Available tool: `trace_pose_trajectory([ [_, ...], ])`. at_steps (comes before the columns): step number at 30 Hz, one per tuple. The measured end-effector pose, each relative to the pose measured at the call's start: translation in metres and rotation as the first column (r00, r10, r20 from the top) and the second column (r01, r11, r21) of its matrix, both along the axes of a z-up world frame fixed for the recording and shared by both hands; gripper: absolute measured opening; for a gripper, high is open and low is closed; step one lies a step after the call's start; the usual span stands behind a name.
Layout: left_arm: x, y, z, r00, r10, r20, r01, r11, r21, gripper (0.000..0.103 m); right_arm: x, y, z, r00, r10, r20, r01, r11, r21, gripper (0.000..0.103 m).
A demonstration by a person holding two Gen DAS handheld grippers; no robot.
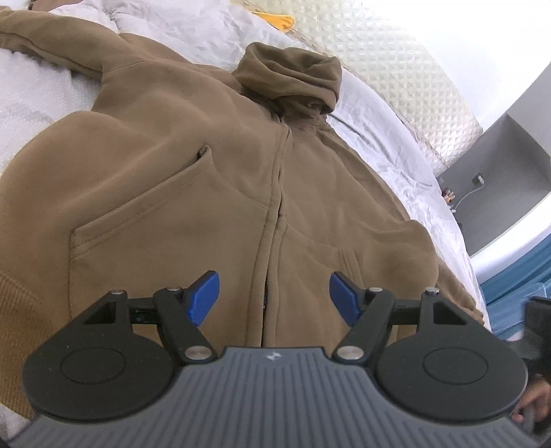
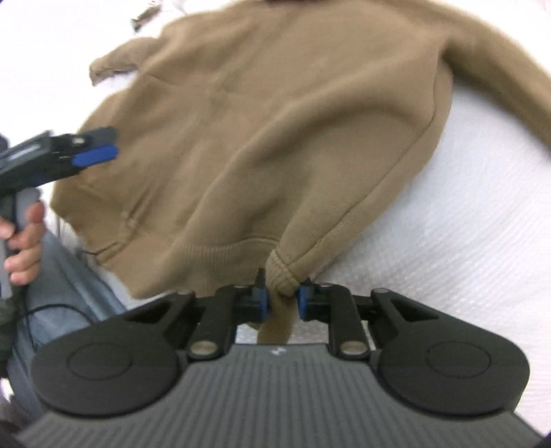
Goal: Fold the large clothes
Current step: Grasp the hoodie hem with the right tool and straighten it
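A tan zip hoodie (image 1: 213,165) lies face up on a white bed, hood (image 1: 292,72) at the far end and one sleeve stretched out to the upper left. My left gripper (image 1: 273,298) hovers open over the zip near the hem, nothing between its blue pads. In the right wrist view the hoodie (image 2: 275,120) spreads ahead, and my right gripper (image 2: 281,298) is shut on the ribbed cuff (image 2: 280,272) of its sleeve, which lies by the hem. The left gripper (image 2: 96,151) shows at the left edge there, held by a hand (image 2: 24,241).
White quilted bedding (image 2: 465,224) surrounds the garment. A padded cream headboard (image 1: 396,75) and a grey bedside shelf (image 1: 499,172) with a cable stand beyond the hood. Something yellow (image 1: 275,20) lies near the pillows. The person's jeans (image 2: 58,286) press against the bed edge.
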State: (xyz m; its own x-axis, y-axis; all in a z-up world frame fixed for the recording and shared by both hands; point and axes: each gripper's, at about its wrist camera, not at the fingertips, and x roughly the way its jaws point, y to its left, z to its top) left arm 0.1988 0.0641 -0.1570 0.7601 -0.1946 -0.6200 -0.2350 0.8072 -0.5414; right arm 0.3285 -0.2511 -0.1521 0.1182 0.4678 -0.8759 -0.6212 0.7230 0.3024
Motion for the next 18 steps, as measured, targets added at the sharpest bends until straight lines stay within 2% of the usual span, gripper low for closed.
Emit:
trace_pose_trajectory([
  [3, -0.003, 0.007, 0.002, 1.0, 0.015, 0.007, -0.014, 1.0, -0.019, 0.075, -0.01, -0.013, 0.04, 0.997, -0.038, 0.06, 0.037, 0.999, 0.021, 0.016],
  [4, -0.004, 0.009, 0.002, 1.0, 0.019, 0.007, -0.019, 0.999, -0.026, 0.075, -0.012, -0.017, 0.054, 0.996, -0.051, 0.075, 0.05, 0.998, 0.025, 0.01],
  [5, -0.005, 0.011, 0.002, 1.0, 0.022, 0.008, -0.021, 0.999, -0.031, 0.075, -0.016, -0.022, 0.066, 0.994, -0.062, 0.09, 0.06, 0.998, 0.031, 0.009],
  [8, -0.009, 0.013, 0.005, 1.0, 0.026, 0.011, -0.025, 0.999, -0.043, 0.075, -0.027, -0.035, 0.087, 0.987, -0.078, 0.137, 0.08, 0.997, -0.006, 0.008],
  [10, -0.01, 0.012, 0.005, 1.0, 0.022, 0.009, -0.022, 0.999, -0.04, 0.075, -0.03, -0.042, 0.079, 0.988, -0.104, 0.117, 0.11, 0.993, -0.045, 0.008],
  [13, -0.01, 0.01, 0.005, 1.0, 0.015, -0.008, -0.015, 1.0, -0.025, 0.075, -0.032, -0.044, 0.049, 0.992, -0.117, 0.049, 0.122, 0.984, -0.129, 0.008],
  [16, -0.007, 0.008, 0.001, 0.999, 0.005, -0.053, -0.005, 1.0, 0.008, 0.075, -0.027, -0.041, 0.015, 0.99, -0.14, -0.004, 0.136, 0.967, -0.214, 0.008],
  [18, -0.002, 0.004, -0.006, 0.995, 0.002, -0.104, 0.003, 0.999, 0.047, 0.075, -0.02, -0.037, 0.006, 0.985, -0.17, -0.028, 0.159, 0.961, -0.224, 0.008],
])
